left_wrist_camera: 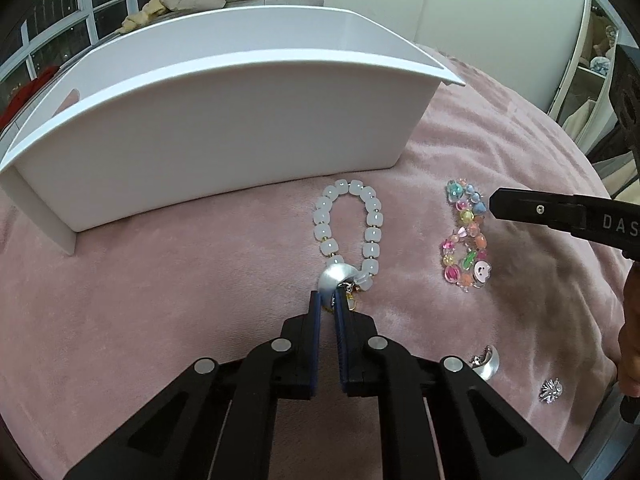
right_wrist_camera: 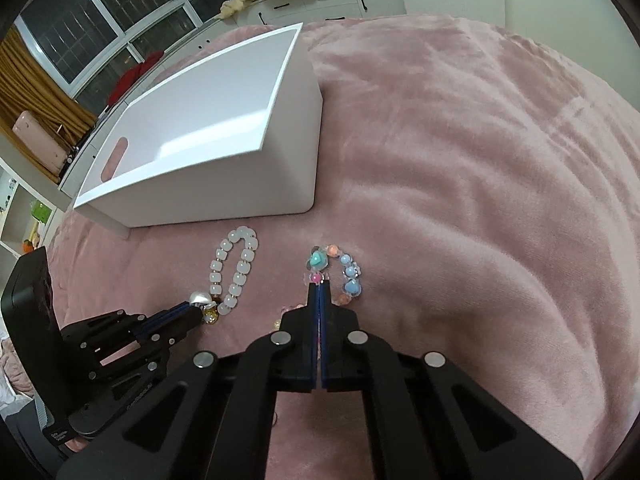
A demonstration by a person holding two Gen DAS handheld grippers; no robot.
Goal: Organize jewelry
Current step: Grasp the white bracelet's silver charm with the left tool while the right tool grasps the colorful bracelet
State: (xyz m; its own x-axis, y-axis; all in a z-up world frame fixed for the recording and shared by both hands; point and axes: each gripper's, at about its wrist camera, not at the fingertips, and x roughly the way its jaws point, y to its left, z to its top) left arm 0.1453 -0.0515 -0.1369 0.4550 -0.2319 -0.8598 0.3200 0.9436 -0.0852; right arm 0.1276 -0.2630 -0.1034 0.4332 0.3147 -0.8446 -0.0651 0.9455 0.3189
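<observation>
The white box point(left_wrist_camera: 208, 136) fills the upper left of the left wrist view, standing open-topped on the pink blanket point(left_wrist_camera: 160, 300) and apparently empty, so it is probably where the jewelry is to go.

At centre, the white bead bracelet point(left_wrist_camera: 348, 228) lies as a long loop just in front of the box. The left gripper point(left_wrist_camera: 328, 300) points steeply down at its near end, with its blue pads pinched on the silvery round charm point(left_wrist_camera: 336, 280). This end offers the biggest piece to grasp.

To the right, the coloured bead bracelet point(left_wrist_camera: 466, 236) lies twisted into a figure of eight, well apart from the white one. In the right wrist view, the right gripper point(right_wrist_camera: 319, 288) has its fingers pressed together on a pink bead at mid-length of the strand.

At lower right of the left wrist view, a silver clip earring point(left_wrist_camera: 486, 362) and a small sparkly stud point(left_wrist_camera: 552, 390) lie loose on the blanket, untouched.

Both bracelets rest on the blanket; neither is lifted yet.
</observation>
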